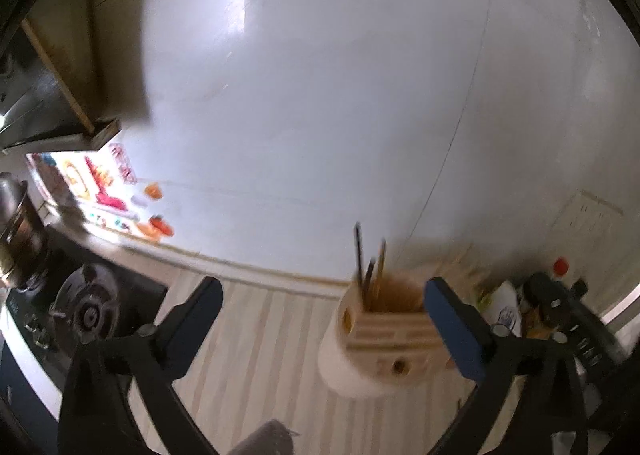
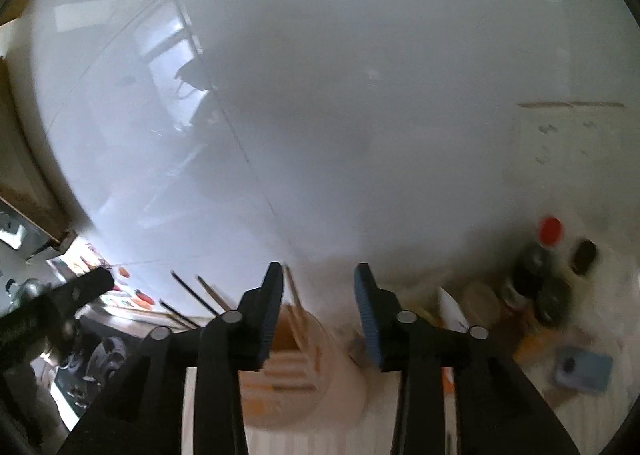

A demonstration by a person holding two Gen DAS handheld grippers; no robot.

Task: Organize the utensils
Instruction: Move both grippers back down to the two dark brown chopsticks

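Note:
A cream utensil holder (image 1: 380,339) with slots stands on the light wooden counter (image 1: 256,335), with dark and wooden chopsticks (image 1: 370,263) standing in it. My left gripper (image 1: 324,315) is open and empty, its right finger (image 1: 452,331) beside the holder. In the right wrist view the holder (image 2: 304,371) sits blurred below my right gripper (image 2: 318,315), which is open and empty. Chopsticks (image 2: 200,297) lean out to its left. The other gripper shows at the left edge of the right wrist view (image 2: 68,295).
A gas stove (image 1: 88,307) and a pot (image 1: 16,231) are at the left. Dark bottles with a red cap (image 1: 560,267) and a white packet (image 1: 504,307) crowd the right corner. A white tiled wall (image 1: 320,95) rises behind. A blue object (image 2: 584,369) lies at right.

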